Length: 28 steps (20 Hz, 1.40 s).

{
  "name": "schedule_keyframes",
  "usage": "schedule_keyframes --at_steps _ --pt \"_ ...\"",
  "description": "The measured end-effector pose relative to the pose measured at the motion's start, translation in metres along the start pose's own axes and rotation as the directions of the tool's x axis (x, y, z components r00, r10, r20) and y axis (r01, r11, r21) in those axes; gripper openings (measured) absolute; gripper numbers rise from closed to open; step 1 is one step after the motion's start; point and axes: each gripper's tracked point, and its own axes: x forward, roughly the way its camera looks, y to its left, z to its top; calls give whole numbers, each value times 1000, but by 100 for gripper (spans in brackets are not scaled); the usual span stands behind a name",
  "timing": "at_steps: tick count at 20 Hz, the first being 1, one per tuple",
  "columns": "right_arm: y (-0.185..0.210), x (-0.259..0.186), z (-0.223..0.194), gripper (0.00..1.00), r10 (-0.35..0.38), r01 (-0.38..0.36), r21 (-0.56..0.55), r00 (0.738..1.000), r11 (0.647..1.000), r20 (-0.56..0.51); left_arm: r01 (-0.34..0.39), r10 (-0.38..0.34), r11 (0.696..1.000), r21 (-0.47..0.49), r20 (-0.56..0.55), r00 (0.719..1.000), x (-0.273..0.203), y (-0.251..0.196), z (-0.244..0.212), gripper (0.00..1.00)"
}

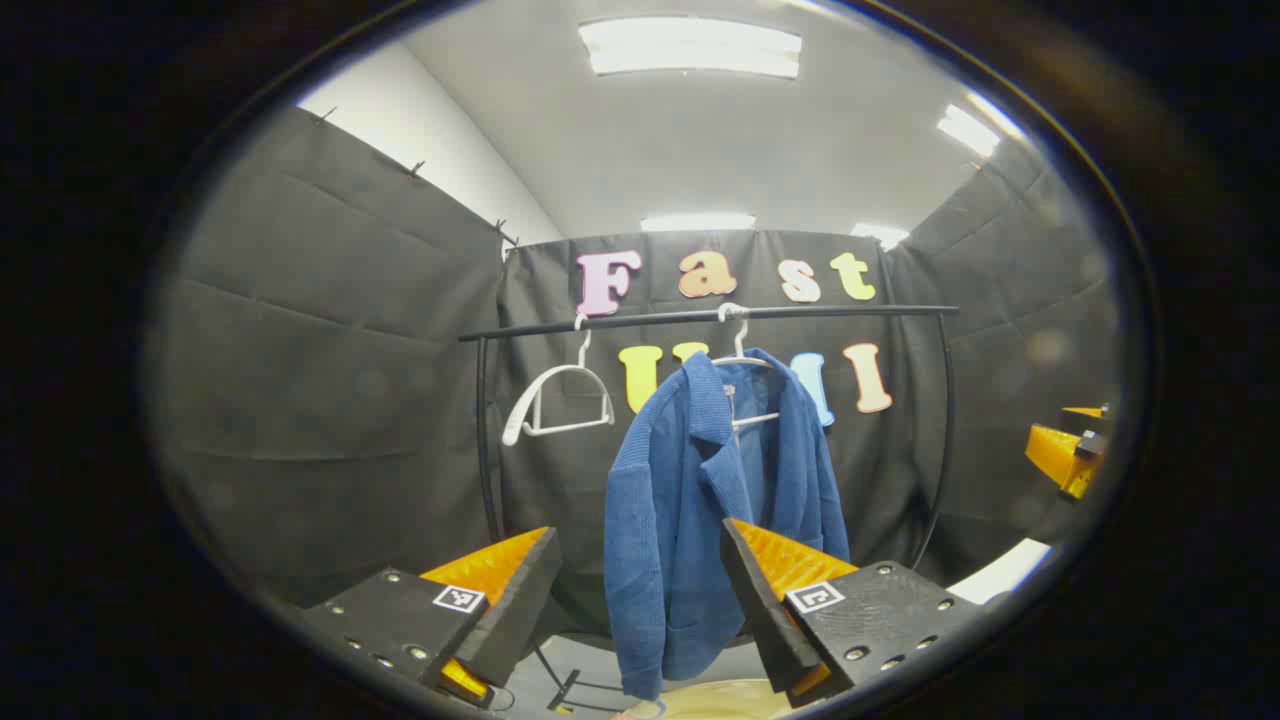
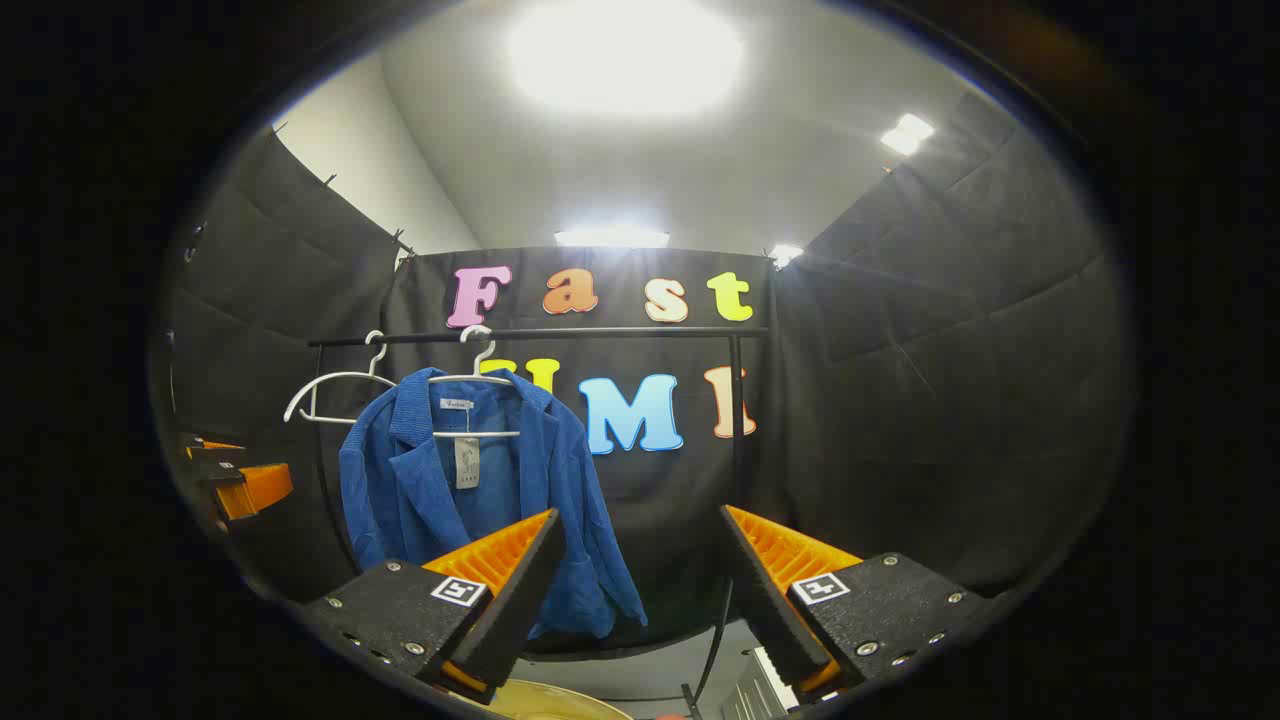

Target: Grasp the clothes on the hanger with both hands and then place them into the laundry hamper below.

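Observation:
A blue corduroy jacket (image 1: 690,510) hangs on a white hanger (image 1: 742,352) from a black rail (image 1: 700,317). My left gripper (image 1: 640,600) stands open in front of it, some way short of the cloth, its fingers framing the jacket's lower half. In the right gripper view the same jacket (image 2: 470,500) hangs left of centre, and my right gripper (image 2: 640,590) is open with nothing between its fingers, pointing to the jacket's right. A pale rim of the hamper (image 1: 720,700) shows at the bottom, below the jacket, and the hamper (image 2: 560,700) also peeks in below my right gripper.
An empty white hanger (image 1: 557,395) hangs on the rail to the left of the jacket. The rack's black upright (image 2: 735,430) stands right of the jacket. The other gripper (image 1: 1065,450) shows at the far right edge, and the other gripper (image 2: 235,475) at the left edge.

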Motion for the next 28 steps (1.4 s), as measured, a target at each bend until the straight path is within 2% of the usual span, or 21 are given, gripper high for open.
schedule_keyframes --at_steps 6,8,13,19,20,25,28 --pt "7 -13 -1 95 8 -8 18 1000 1000 -4 -16 16 1000 -5 -3 1000 -16 12 -2 93" --pt "8 -12 -2 95 5 -4 20 1000 1000 -3 -18 18 1000 6 4 1000 -18 14 -1 90" --pt "8 -12 -5 95 -5 5 17 1000 1000 -3 -13 12 999 31 20 1000 -21 14 4 90" --pt "4 -25 10 95 -20 19 4 999 1000 30 1 -1 1000 19 23 1000 -29 20 5 93" --pt "4 -24 12 95 -23 23 1 999 1000 34 1 -1 1000 20 24 1000 -28 23 5 90" --pt "14 -4 23 95 -36 36 12 997 999 62 10 -10 1000 18 45 999 -15 33 18 90" --pt "25 8 31 95 -34 33 15 997 999 72 40 -41 999 7 68 997 -3 35 29 90"
